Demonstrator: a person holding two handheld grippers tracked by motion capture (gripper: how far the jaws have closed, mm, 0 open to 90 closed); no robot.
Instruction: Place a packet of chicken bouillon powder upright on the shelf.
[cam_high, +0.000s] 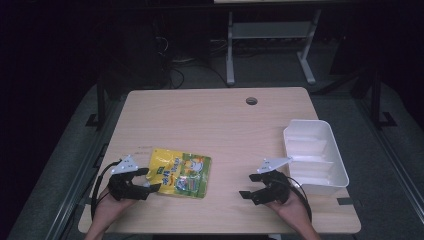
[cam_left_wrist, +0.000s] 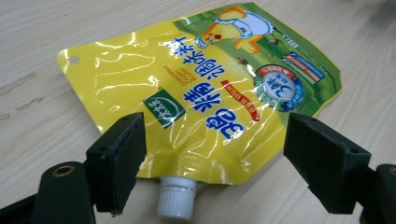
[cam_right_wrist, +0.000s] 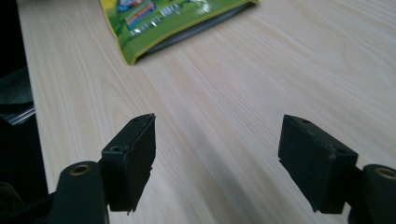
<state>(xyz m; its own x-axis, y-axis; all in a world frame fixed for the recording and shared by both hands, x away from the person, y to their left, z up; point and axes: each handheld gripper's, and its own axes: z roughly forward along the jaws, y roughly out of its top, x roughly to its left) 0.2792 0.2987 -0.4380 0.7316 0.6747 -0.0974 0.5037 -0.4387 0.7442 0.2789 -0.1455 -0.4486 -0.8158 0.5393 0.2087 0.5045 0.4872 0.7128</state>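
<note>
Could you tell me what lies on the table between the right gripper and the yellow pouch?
Nothing: in the high view, bare wood separates the right gripper from the yellow pouch. The right gripper view shows the same empty tabletop ahead of its open jaws.

From my right gripper view, the yellow pouch (cam_right_wrist: 173, 23) is cut off by the top edge, so I get just its green corner. In my left gripper view its white cap (cam_left_wrist: 176, 198) runs off the bottom edge, and its small print is too fine to read.
</note>
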